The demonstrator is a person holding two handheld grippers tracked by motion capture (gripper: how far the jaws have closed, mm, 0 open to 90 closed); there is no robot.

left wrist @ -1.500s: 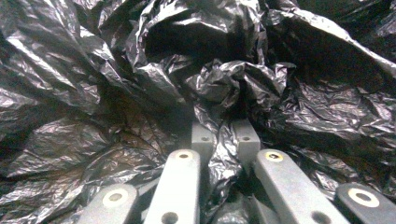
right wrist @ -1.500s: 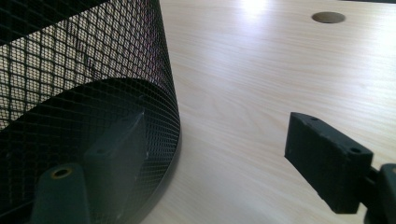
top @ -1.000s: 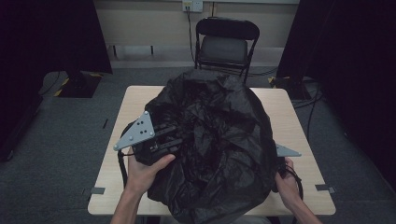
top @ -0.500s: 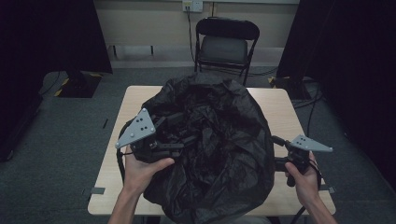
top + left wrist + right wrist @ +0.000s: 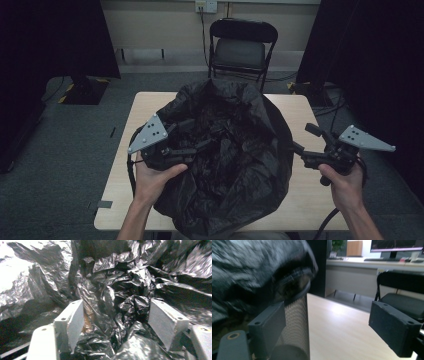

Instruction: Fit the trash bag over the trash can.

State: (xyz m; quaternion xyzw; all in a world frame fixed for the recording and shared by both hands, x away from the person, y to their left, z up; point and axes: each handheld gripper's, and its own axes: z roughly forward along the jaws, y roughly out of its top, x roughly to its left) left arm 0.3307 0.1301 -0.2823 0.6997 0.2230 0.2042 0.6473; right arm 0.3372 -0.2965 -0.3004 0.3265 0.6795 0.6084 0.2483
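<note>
On the worktop, your left gripper is opening around the black bag; your right gripper is hovering spread, empty.

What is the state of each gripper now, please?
Left gripper: jaws just opened, wide apart, bag folds loose between them.
Right gripper: open, holding nothing, beside the bag.

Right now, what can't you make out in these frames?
- Inside of the black bag: high view, too dark to read.
- Film between the left claw pads: left gripper view, crumpled folds hide whether they pinch it.
- Bag edge by the right claw: right gripper view, blurred.
- Table front edge: high view, bag covers it.
</note>
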